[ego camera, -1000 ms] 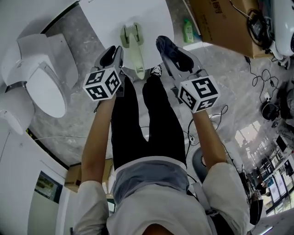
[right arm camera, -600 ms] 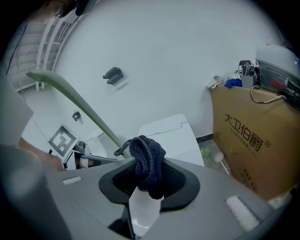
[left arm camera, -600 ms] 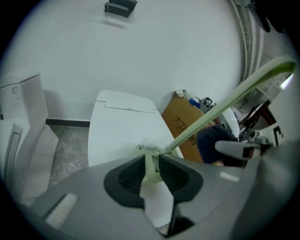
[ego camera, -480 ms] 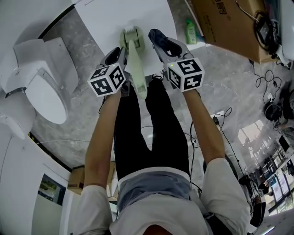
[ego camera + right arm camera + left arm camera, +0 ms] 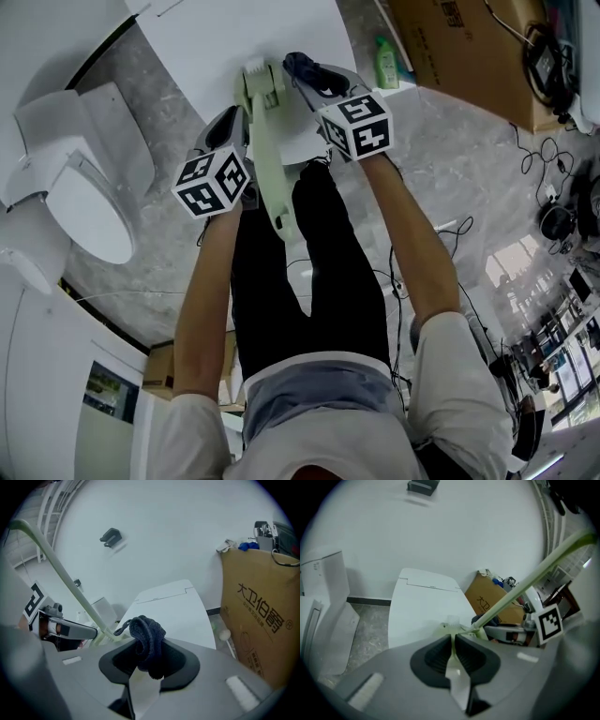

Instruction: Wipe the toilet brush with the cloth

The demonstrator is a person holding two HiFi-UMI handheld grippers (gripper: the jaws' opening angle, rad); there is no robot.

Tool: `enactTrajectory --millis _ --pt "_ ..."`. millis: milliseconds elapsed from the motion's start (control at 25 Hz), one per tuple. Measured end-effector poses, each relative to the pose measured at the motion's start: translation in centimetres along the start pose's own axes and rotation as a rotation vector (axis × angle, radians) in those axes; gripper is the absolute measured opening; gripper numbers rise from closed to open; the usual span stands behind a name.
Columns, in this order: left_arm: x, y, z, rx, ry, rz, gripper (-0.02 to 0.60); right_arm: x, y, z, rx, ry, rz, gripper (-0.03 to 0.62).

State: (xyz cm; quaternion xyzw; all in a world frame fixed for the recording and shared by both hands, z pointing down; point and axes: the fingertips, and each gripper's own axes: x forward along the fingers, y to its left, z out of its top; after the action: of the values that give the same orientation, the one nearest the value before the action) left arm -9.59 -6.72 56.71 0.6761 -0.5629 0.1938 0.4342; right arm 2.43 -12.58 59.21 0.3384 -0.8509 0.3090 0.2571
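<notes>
The pale green toilet brush (image 5: 265, 141) is held above the white surface, head (image 5: 262, 79) at the far end and handle running back toward me. My left gripper (image 5: 234, 122) is shut on the brush near its head, with a pale green part pinched between the jaws (image 5: 453, 653). The handle (image 5: 525, 585) slants up to the right in the left gripper view. My right gripper (image 5: 305, 73) is shut on a bunched dark blue cloth (image 5: 147, 641), just right of the brush head. I cannot tell whether the cloth (image 5: 302, 66) touches the brush.
A white flat surface (image 5: 216, 42) lies under the brush. A white toilet (image 5: 75, 187) stands at the left. A cardboard box (image 5: 459, 47) and a green bottle (image 5: 384, 61) are at the right, with cables (image 5: 553, 169) on the marble floor. My black-trousered legs are below.
Both grippers have moved forward. The right gripper with the cloth has shifted left, close to the brush head. The brush now reaches farther over the white surface.
</notes>
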Motion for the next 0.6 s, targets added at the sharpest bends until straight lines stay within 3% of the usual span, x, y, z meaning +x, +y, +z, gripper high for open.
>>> enactTrajectory --millis 320,600 --pt "0.3 0.1 -0.1 0.001 -0.001 0.006 0.000 2.9 -0.3 -0.6 -0.076 0.069 0.029 0.107" --pt "0.3 0.2 -0.1 -0.004 -0.001 0.001 0.000 3.2 0.1 -1.3 -0.062 0.067 0.030 0.106"
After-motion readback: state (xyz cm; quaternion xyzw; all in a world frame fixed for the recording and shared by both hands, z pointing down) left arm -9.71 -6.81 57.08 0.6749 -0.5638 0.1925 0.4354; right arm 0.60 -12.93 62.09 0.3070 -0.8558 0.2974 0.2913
